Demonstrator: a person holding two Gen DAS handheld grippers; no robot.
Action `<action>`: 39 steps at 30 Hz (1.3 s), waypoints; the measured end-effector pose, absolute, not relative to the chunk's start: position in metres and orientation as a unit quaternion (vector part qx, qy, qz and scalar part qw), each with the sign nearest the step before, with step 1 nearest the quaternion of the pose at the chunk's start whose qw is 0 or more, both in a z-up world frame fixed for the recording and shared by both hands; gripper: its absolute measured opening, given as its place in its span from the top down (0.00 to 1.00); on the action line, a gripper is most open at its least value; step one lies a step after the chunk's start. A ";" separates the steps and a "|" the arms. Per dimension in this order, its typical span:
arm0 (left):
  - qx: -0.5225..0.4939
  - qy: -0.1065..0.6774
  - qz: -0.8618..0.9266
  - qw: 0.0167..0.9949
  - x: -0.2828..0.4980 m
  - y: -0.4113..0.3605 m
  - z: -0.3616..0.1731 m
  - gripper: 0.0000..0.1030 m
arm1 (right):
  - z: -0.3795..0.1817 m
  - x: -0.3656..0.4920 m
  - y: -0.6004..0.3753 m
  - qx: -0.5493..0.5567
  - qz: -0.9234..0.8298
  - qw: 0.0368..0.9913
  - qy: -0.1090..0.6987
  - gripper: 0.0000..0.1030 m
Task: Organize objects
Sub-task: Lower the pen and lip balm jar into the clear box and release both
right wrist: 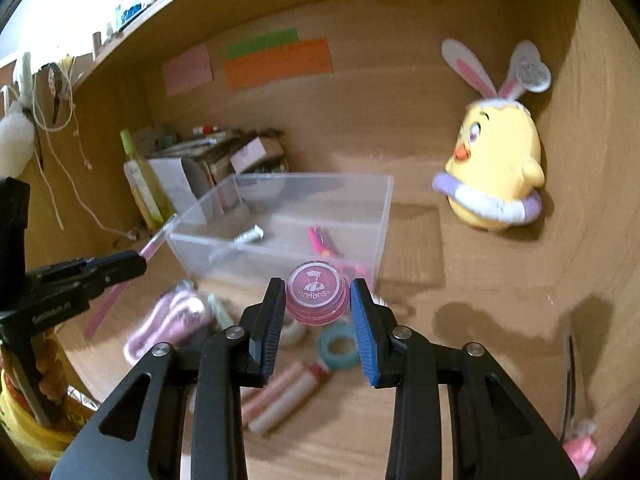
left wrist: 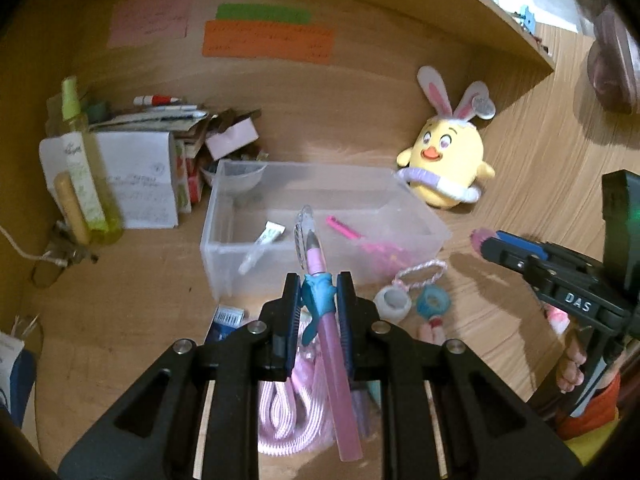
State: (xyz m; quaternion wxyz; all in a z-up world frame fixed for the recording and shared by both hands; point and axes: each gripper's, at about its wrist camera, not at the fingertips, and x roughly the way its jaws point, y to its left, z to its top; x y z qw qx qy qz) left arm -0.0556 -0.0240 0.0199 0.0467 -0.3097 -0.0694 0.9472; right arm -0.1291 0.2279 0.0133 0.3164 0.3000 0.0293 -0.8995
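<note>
My left gripper (left wrist: 318,292) is shut on a pink pen (left wrist: 338,380) with a blue charm, its clear-capped tip pointing at the clear plastic box (left wrist: 224,240). The box holds a small white tube (left wrist: 264,240) and pink pens (left wrist: 344,229). My right gripper (right wrist: 316,296) is shut on a small round pink jar (right wrist: 316,292) with a printed lid, held above the desk just in front of the box (right wrist: 380,200). Each gripper shows in the other's view: the right gripper (left wrist: 486,242) at the right edge, the left gripper (right wrist: 138,260) at the left with the pen.
A yellow chick plush (left wrist: 444,160) with bunny ears leans at the back right. Books, a box and a green spray bottle (left wrist: 84,168) crowd the back left. On the desk lie a pink cord (left wrist: 288,412), a white tape roll (left wrist: 394,302), a teal tape roll (right wrist: 339,347) and pink-white tubes (right wrist: 284,396).
</note>
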 end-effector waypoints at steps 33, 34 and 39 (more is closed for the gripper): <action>-0.394 -0.117 0.907 0.093 -0.165 -0.028 -0.001 0.82 | -0.025 -0.224 0.160 0.385 -0.858 0.338 0.047 0.70; -0.393 -0.114 0.908 0.092 -0.164 -0.028 0.000 0.81 | -0.025 -0.223 0.160 0.384 -0.858 0.337 0.047 0.70; -0.374 -0.098 0.919 0.080 -0.152 -0.027 0.009 0.62 | -0.021 -0.220 0.163 0.384 -0.859 0.335 0.049 0.62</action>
